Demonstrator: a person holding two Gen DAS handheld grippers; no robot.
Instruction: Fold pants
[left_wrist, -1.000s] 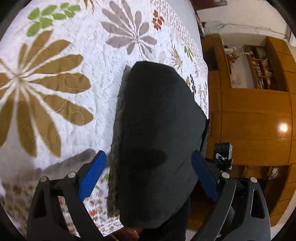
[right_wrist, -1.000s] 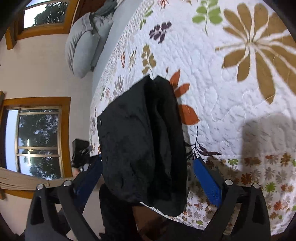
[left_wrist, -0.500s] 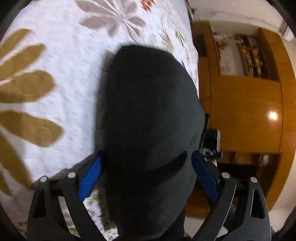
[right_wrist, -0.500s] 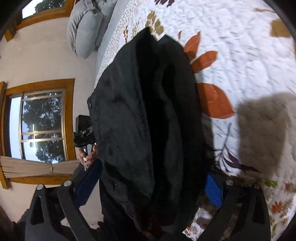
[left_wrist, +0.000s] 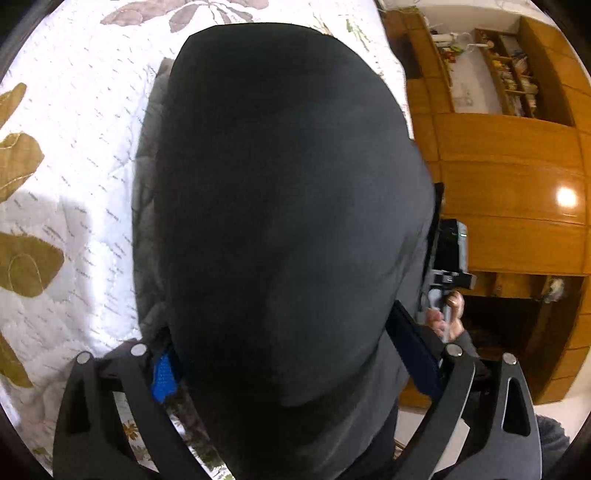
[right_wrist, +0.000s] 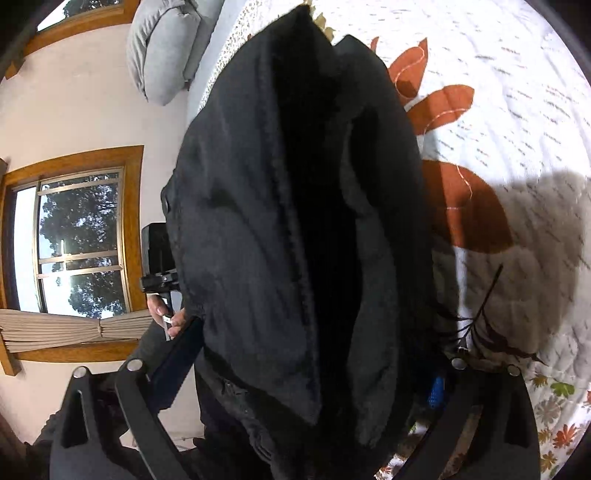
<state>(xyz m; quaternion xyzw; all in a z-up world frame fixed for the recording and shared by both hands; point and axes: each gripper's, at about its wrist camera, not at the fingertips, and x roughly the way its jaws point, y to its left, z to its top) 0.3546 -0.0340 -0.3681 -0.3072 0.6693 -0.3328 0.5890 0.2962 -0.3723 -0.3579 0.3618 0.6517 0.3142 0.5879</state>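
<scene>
Straddling the folded black pants (left_wrist: 288, 229) on a floral quilt (left_wrist: 85, 184), the left gripper (left_wrist: 291, 373) and right gripper (right_wrist: 306, 369) both stand wide; no readable writing shows.

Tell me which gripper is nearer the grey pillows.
Likely left: the left gripper sits beyond the pants toward the pillows; the right gripper straddles their far end.

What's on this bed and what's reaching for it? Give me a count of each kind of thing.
Black pants: 1
Floral quilts: 1
Grey pillows: 1
Hand-held grippers: 2, the left hand-held gripper and the right hand-held gripper, each open with its fingers on either side of the pants
Total: 5
</scene>
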